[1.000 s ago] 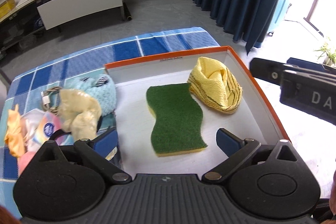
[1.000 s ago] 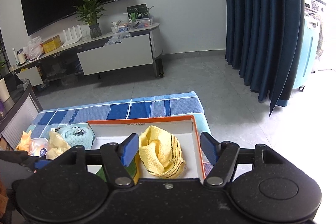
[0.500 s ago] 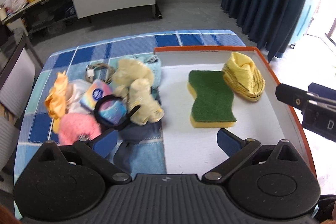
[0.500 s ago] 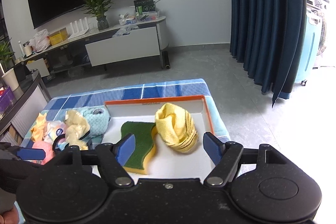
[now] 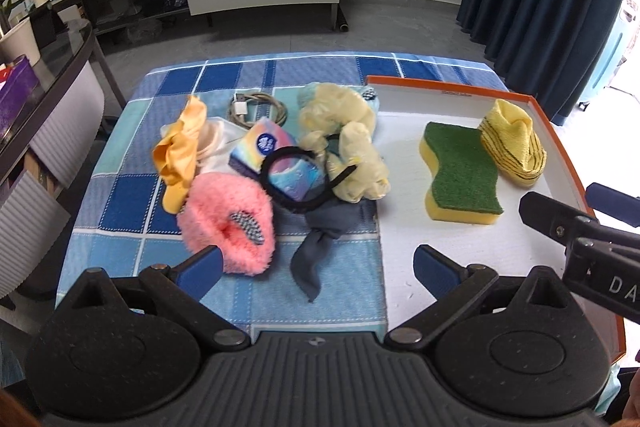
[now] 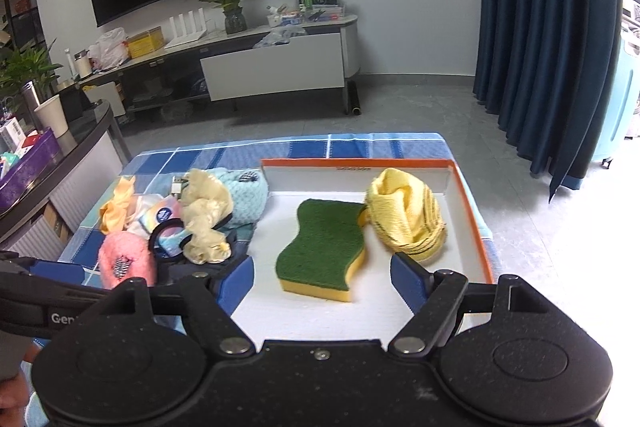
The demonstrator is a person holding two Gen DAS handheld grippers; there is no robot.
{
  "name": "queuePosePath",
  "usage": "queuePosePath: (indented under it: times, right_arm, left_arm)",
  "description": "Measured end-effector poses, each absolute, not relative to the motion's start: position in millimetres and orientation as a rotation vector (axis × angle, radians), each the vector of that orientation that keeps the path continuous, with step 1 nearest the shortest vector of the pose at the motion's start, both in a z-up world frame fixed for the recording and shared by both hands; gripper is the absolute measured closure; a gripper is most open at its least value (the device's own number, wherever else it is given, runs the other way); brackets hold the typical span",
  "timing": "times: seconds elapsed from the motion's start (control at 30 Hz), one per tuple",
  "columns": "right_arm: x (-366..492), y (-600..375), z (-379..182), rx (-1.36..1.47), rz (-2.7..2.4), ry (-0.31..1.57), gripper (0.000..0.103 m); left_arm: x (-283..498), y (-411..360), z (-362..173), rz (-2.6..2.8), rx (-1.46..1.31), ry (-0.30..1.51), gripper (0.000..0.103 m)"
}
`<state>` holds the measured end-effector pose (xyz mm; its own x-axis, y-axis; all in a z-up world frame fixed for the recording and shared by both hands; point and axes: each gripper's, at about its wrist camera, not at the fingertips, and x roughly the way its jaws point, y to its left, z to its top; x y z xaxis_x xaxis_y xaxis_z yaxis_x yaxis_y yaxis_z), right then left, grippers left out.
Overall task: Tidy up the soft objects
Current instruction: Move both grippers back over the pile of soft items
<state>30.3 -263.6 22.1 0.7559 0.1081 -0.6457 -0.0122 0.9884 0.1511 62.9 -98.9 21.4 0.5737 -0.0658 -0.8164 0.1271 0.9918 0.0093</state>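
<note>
Surface: blue checked cloth over the surface [image 5: 240,79], pile on its left half, tray on its right.
Pile, far left: crumpled orange-yellow fabric scrap [image 5: 180,147], then a fluffy pink slipper [image 5: 228,223] nearest me.
Pile, middle: pastel tissue packet [image 5: 276,155] with a black elastic hairband [image 5: 304,183] lying over it; coiled grey cable [image 5: 256,109] behind.
Pile, right: pale yellow rubber gloves [image 5: 348,143], dark blue-grey cloth [image 5: 324,239] below them.
My left claw [image 5: 316,267]: wide open, empty, above the pink slipper and grey cloth.
Tray: white orange-rimmed shallow box [image 6: 468,203], holding a green-topped yellow sponge [image 6: 324,247] beside a folded yellow striped towel [image 6: 404,215].
My right claw [image 6: 322,281]: jaws just been opening, now spread wide, nothing gripped, sponge ahead.
</note>
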Motion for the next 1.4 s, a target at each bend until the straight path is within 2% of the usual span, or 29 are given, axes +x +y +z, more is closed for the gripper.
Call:
queuePosePath:
  times: [0.7, 1.07, 1.4]
  right_arm:
    - [32.3, -201.2, 17.5, 0.076, 0.179, 0.752, 0.013]
    - [27.9, -189.9, 11.2, 0.077, 0.209, 0.773, 0.013]
    - [28.4, -191.1, 6.6, 0.086, 0.213, 0.782, 0.013]
  left_arm:
    - [50.1, -35.7, 17.8, -0.027, -0.004, 0.963, 0.0]
    - [42.5, 4.4, -0.9, 0.003, -0.064, 0.997, 0.0]
    - [62.0, 5.4, -11.8, -0.001, -0.09, 1.0, 0.0]
